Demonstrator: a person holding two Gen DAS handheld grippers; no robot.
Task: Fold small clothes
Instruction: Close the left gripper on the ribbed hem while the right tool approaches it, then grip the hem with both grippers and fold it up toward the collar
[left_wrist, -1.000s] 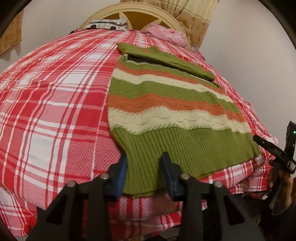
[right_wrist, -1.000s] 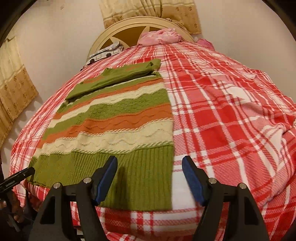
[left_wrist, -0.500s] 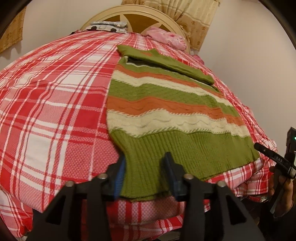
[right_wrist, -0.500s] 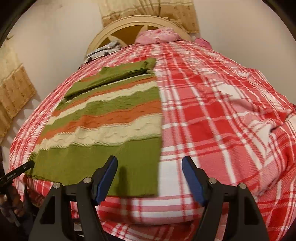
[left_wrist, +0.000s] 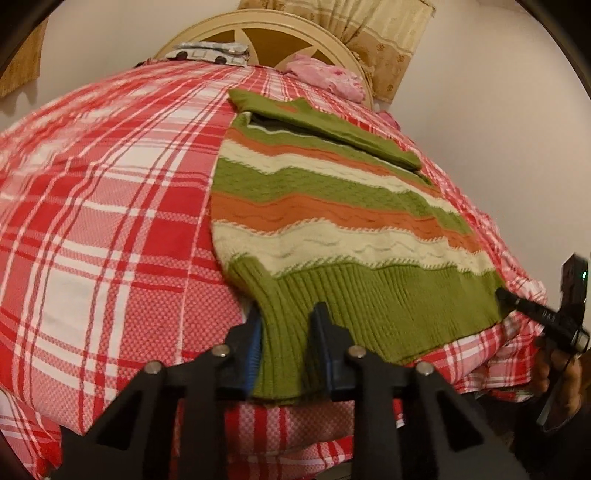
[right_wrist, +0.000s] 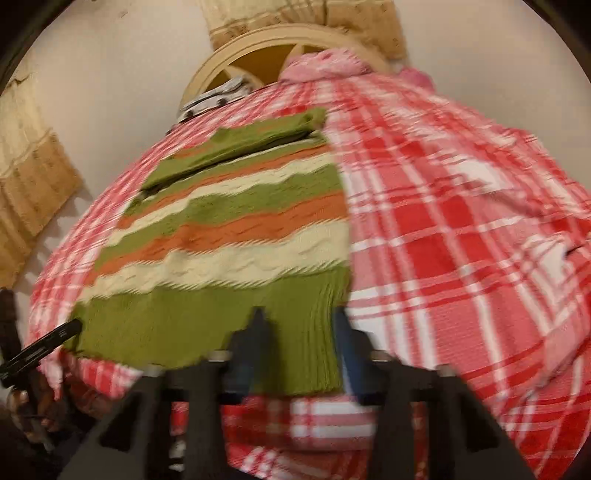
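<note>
A small knitted sweater (left_wrist: 332, 206) with green, orange and cream stripes lies flat on the bed, its sleeves folded across the top; it also shows in the right wrist view (right_wrist: 236, 236). My left gripper (left_wrist: 286, 347) is shut on the sweater's green ribbed hem at its left corner. My right gripper (right_wrist: 301, 350) is shut on the hem at its right corner; this view is blurred by motion. Each gripper's tip shows in the other's view, at the far hem corner (left_wrist: 535, 314) (right_wrist: 48, 341).
The bed wears a red and white plaid cover (left_wrist: 92, 221). A pink pillow (left_wrist: 325, 75) and a patterned cloth (left_wrist: 210, 51) lie by the cream headboard (left_wrist: 266, 33). Walls and curtains (right_wrist: 33, 184) stand close behind.
My right gripper moved left onto the hem's right corner and closed on it. My left gripper narrowed further on the left corner, bunching the hem.
</note>
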